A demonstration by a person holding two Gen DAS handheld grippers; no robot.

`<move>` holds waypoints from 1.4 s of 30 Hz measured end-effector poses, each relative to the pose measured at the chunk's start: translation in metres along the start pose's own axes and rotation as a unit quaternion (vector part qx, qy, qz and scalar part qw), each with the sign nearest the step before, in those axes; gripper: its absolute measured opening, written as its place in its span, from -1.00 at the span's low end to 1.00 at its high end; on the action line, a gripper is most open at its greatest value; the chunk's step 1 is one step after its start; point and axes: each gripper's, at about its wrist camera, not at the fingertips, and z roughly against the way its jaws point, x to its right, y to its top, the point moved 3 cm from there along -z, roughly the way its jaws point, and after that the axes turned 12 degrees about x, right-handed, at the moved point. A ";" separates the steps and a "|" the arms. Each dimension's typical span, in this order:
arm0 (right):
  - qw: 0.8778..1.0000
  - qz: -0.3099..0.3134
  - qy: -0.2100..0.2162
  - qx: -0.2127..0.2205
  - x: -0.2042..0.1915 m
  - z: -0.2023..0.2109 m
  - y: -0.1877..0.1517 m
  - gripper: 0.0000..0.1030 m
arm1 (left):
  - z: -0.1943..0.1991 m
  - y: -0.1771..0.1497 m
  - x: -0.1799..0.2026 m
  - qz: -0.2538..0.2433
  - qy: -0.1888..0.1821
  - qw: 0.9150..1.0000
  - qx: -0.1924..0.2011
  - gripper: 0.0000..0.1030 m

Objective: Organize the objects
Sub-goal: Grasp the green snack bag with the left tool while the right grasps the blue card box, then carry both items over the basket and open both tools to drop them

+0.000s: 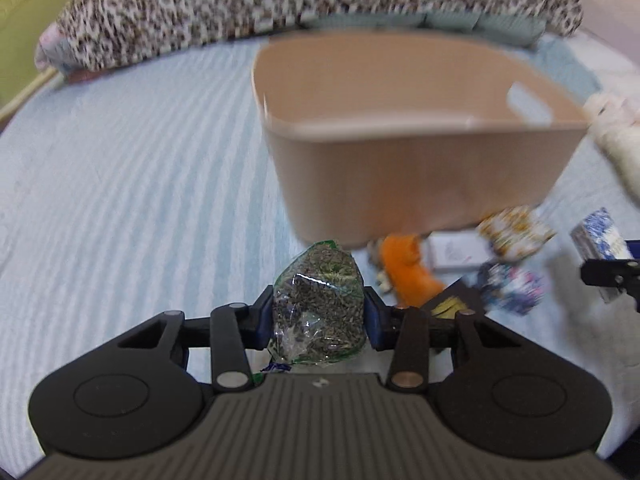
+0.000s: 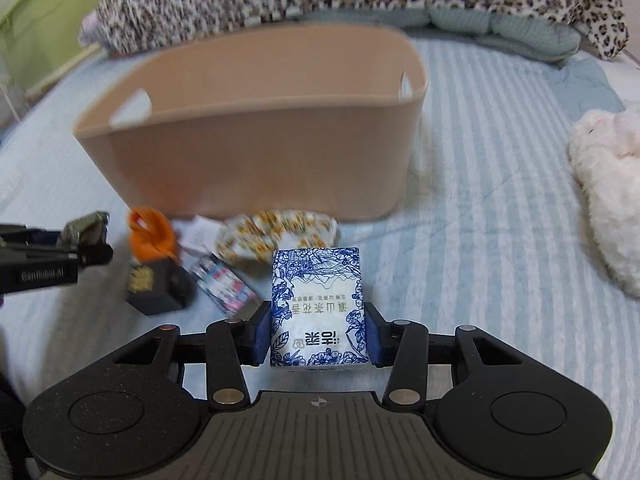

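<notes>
Left gripper [image 1: 319, 314] has its fingers [image 1: 263, 318] clamped on a clear bag of dried herbs [image 1: 320, 304], pinched at mid-body so the bag stands up between the pads. Right gripper [image 2: 318, 330] likewise grips a blue-and-white printed box [image 2: 318, 304] by its long sides, label up. Both loads appear lifted off the bed [image 1: 120, 184].

Beige bin [image 2: 256, 160] sits ahead of both sets of fingers, open top, looks empty, handle cutouts at each end. Likely drop target: near rim is the edge to clear.

Leftover clutter lies between fingers and bin: orange toy [image 2: 150, 232], black box [image 2: 158, 284], floral packet [image 2: 276, 236], small printed pack [image 2: 224, 280]. White plush [image 2: 608, 188] lies well right of the right fingers. Striped bed left of the left fingers is open room.
</notes>
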 end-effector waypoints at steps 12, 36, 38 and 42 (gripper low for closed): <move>0.989 0.008 0.001 0.147 0.022 0.068 0.096 -0.18 | 0.045 0.097 0.019 -0.012 0.008 0.993 0.117 -0.11; 0.997 0.034 -0.015 0.064 0.016 -0.069 0.149 -0.17 | -0.126 0.111 0.045 -0.029 0.025 0.999 0.000 -0.10; 0.998 0.042 -0.020 0.050 0.014 -0.079 0.146 -0.17 | -0.127 0.108 0.044 -0.026 0.020 0.999 -0.005 -0.03; 0.997 0.050 -0.024 0.055 0.011 -0.077 0.143 0.10 | -0.115 0.109 0.039 -0.007 0.015 1.000 -0.005 0.21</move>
